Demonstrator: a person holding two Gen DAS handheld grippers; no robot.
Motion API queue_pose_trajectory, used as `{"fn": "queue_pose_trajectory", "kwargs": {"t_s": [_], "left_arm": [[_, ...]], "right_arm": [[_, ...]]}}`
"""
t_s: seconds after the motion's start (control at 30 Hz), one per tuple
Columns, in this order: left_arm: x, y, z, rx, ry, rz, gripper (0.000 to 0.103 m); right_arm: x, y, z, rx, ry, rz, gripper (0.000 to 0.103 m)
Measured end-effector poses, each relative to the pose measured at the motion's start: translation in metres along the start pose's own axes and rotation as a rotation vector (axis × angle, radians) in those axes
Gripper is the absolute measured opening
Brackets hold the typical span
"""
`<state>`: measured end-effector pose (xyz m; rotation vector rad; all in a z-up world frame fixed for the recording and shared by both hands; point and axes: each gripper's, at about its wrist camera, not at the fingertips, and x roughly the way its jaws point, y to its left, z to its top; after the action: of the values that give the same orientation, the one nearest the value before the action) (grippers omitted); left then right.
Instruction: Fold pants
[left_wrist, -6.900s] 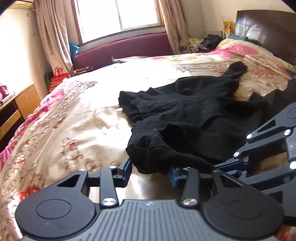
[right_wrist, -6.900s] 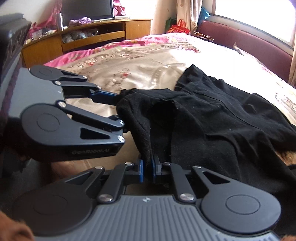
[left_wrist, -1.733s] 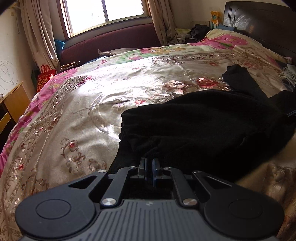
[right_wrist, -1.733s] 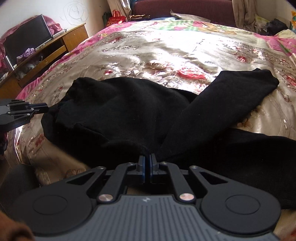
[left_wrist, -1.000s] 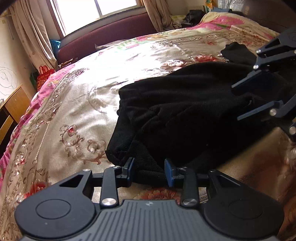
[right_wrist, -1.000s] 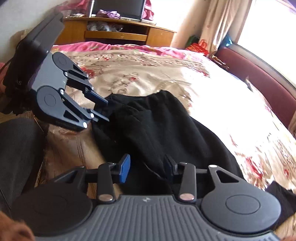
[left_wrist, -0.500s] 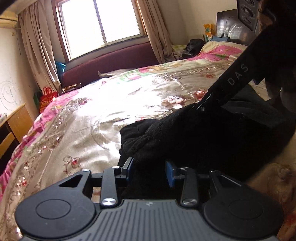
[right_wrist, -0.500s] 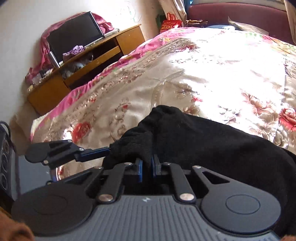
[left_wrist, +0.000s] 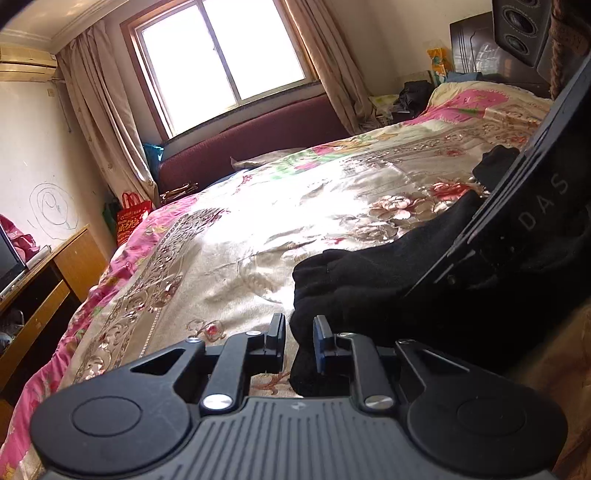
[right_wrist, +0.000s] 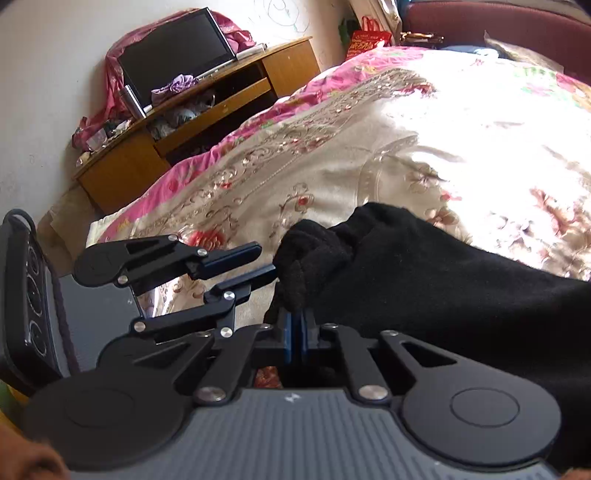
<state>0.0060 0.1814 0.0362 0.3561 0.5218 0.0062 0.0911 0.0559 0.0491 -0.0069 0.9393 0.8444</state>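
Right tool (right_wrist: 295, 325): clenched, the blue pads pinched on a bunched edge of the black pants (right_wrist: 424, 280); cloth wads up just ahead of the tips.
Left tool (left_wrist: 299, 334): jaws closing, a gap between them; a fold of the pants' edge sits in that gap against the right-hand pad. Whether both pads press yet is hard to tell from the left wrist view.
Left tool, seen from the right wrist: its fingers (right_wrist: 236, 254) reach in from the left, tips at the same bunched edge, just beside the right tool.
Right tool, seen from the left wrist: its dark body (left_wrist: 517, 206) slants across the right side, over the cloth.
Pants: on the bed (left_wrist: 295, 206), near its close edge, the gripped end bunched, the rest spreading away right.
Bed: floral cover, cream with pink border.
Beyond: window (left_wrist: 225, 55) with curtains; wooden TV stand (right_wrist: 199, 122) with a dark screen (right_wrist: 177, 48).
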Motion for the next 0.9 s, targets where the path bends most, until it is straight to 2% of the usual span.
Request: {"fn": "queue_pose_trajectory", "kwargs": {"t_s": [0.1, 0.23, 0.3, 0.4, 0.43, 0.5, 0.57, 0.67, 0.77, 0.9], "left_arm": [[0.003, 0.000, -0.007, -0.025, 0.024, -0.015, 0.033], [0.000, 0.002, -0.009, -0.043, 0.017, -0.013, 0.033], [0.000, 0.003, -0.008, -0.042, 0.017, -0.001, 0.033], [0.001, 0.010, -0.008, -0.077, 0.013, -0.013, 0.033], [0.002, 0.011, -0.008, -0.084, 0.017, -0.023, 0.032], [0.016, 0.003, -0.012, -0.029, 0.102, -0.067, 0.034], [0.025, -0.009, -0.018, 0.029, 0.150, -0.057, 0.034], [0.030, -0.023, -0.019, 0.110, 0.204, -0.057, 0.034], [0.024, -0.025, -0.012, 0.133, 0.212, -0.049, 0.034], [0.011, -0.022, 0.010, 0.127, 0.165, 0.007, 0.036]], "right_arm": [[0.015, 0.007, -0.013, 0.014, 0.034, 0.023, 0.007], [0.028, 0.007, -0.019, 0.038, 0.034, 0.037, 0.007], [0.031, 0.005, -0.018, 0.064, 0.016, 0.042, 0.007], [0.025, 0.007, -0.015, 0.055, -0.049, 0.048, 0.007], [0.027, 0.008, -0.015, 0.045, -0.045, 0.047, 0.008], [0.036, 0.003, -0.019, 0.034, 0.015, 0.034, 0.010], [0.037, -0.008, -0.026, 0.066, 0.045, 0.029, 0.011], [0.005, -0.021, -0.031, 0.098, -0.021, 0.055, 0.010], [-0.043, -0.047, -0.030, 0.127, -0.123, -0.002, 0.011], [-0.102, -0.114, -0.037, 0.238, -0.230, -0.216, 0.015]]}}
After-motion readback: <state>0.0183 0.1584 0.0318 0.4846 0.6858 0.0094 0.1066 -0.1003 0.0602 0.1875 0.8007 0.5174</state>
